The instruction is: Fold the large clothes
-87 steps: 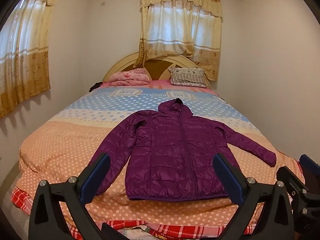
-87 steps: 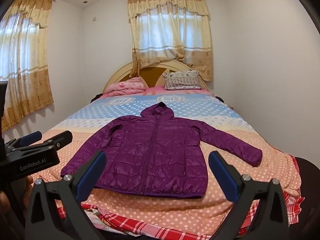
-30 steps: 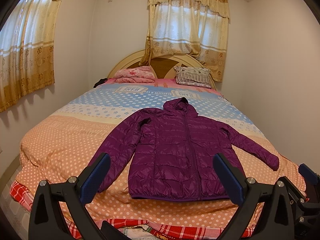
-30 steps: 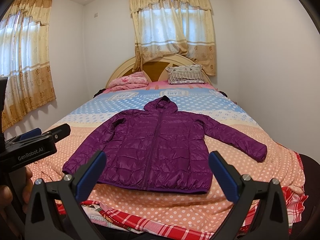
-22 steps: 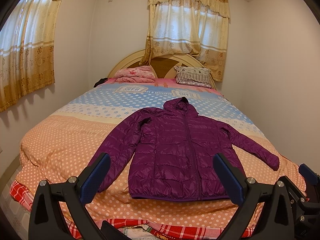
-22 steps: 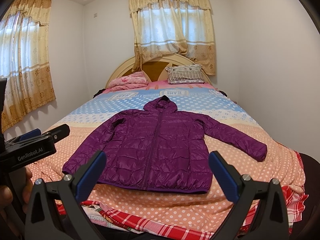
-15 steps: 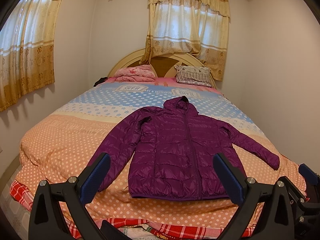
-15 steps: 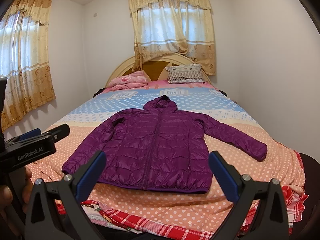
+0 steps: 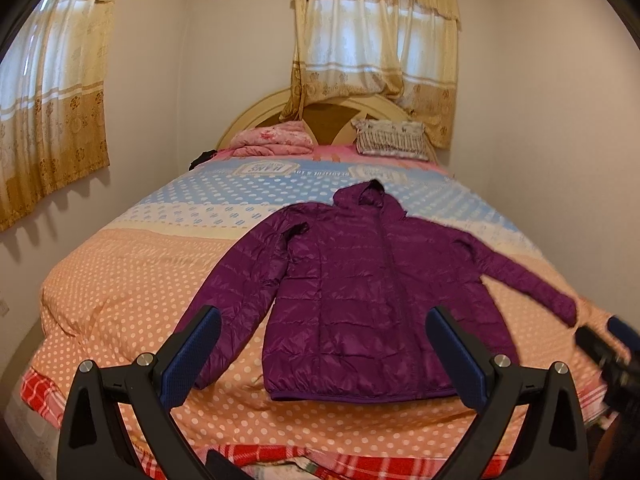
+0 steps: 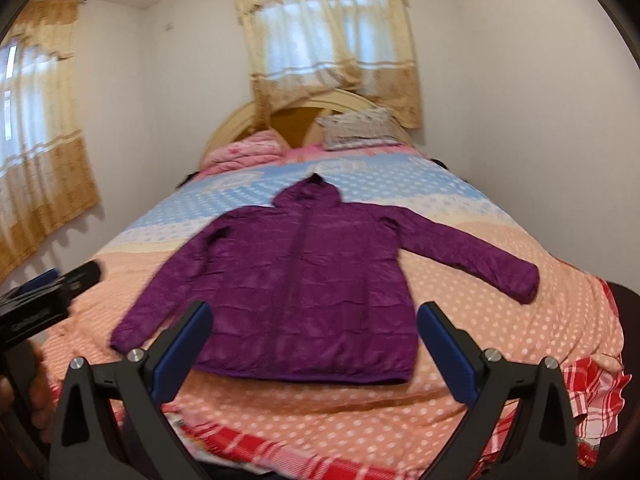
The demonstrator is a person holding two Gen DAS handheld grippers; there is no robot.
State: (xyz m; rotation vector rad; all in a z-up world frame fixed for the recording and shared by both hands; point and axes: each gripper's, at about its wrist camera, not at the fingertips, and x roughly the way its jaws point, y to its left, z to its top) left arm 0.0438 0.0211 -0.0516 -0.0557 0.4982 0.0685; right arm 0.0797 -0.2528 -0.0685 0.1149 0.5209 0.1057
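A purple hooded puffer jacket point(image 9: 360, 288) lies flat, zipped, front up on the bed, hood toward the headboard and both sleeves spread out; it also shows in the right wrist view point(image 10: 304, 280). My left gripper point(image 9: 324, 344) is open and empty, held in the air above the foot of the bed, short of the jacket's hem. My right gripper point(image 10: 312, 340) is open and empty, also short of the hem. Each gripper shows at the edge of the other's view: the right one point(image 9: 612, 348) and the left one point(image 10: 44, 300).
The bed point(image 9: 120, 288) has a polka-dot cover in orange, cream and blue. A pink folded blanket point(image 9: 272, 140) and a striped pillow point(image 9: 388, 140) lie at the headboard. Walls stand close on both sides, with curtained windows point(image 9: 376, 40).
Both grippers have moved forward toward the bed, so the jacket looks larger. The right wrist view has tilted and is blurred by motion. Both stay open and empty.
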